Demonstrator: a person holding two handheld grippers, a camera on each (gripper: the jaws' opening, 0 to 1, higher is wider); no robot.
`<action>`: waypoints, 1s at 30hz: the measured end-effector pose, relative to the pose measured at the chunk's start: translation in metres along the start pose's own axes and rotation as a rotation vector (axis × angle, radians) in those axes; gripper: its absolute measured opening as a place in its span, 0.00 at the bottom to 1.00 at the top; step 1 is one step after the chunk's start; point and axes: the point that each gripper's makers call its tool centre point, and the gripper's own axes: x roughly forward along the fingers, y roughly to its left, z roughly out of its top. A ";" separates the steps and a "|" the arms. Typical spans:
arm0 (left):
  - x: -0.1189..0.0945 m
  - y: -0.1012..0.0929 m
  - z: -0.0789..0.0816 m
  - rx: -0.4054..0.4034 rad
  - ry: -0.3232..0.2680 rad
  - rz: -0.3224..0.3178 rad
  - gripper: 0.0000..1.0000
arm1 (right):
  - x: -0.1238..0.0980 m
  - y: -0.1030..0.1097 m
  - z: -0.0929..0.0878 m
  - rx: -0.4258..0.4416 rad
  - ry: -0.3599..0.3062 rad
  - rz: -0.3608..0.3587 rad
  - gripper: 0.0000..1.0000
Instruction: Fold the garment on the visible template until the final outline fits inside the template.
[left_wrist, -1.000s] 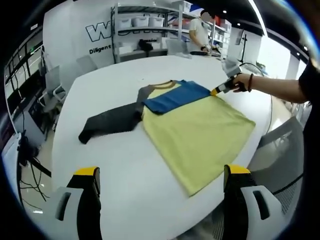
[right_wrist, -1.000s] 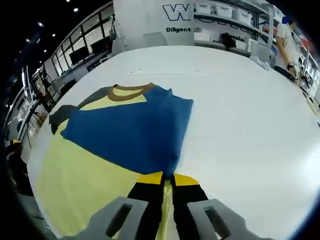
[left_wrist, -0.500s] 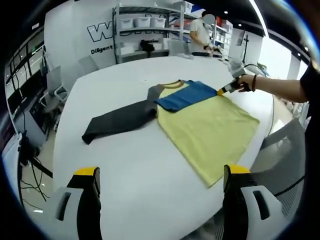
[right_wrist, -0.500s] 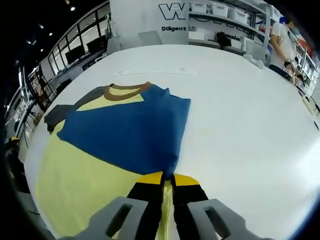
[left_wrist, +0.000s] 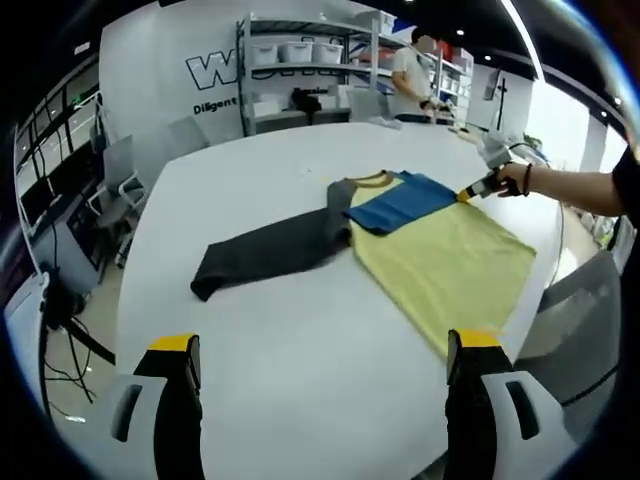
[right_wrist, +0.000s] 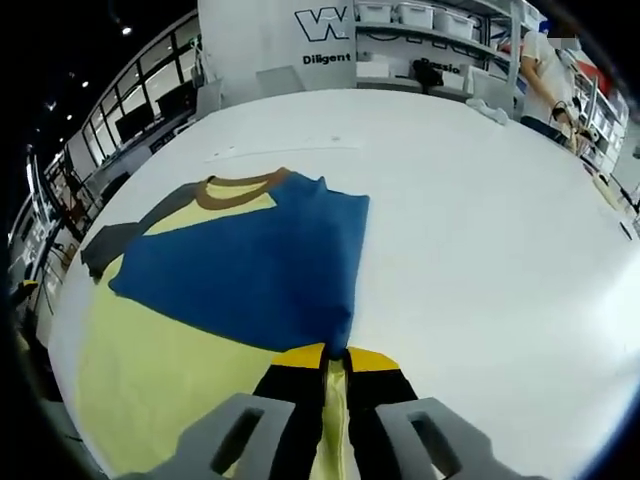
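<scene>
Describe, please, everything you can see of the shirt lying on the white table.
The shirt lies flat on the white table, a soft knit as it looks. Its body is pale yellow, with a brown collar. One dark grey sleeve stretches out sideways; the blue sleeve is folded across the chest. The right gripper is shut on the blue sleeve's end. The left gripper hangs open, apart from it.

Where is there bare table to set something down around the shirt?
The white table is bare between the left gripper and the grey sleeve, and beyond the collar. In the right gripper view, right of the blue sleeve is bare too. The yellow shirt crowds the edge by the right gripper.
</scene>
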 end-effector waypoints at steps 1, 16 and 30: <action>0.003 0.005 0.002 -0.001 0.000 0.007 0.99 | 0.000 -0.002 0.000 -0.005 0.002 -0.006 0.00; 0.036 0.077 0.012 -0.098 -0.064 0.132 0.85 | 0.001 -0.011 0.000 0.000 -0.003 -0.016 0.01; 0.074 0.127 0.006 -0.242 -0.101 0.195 0.52 | 0.000 -0.005 0.003 0.026 -0.046 0.031 0.14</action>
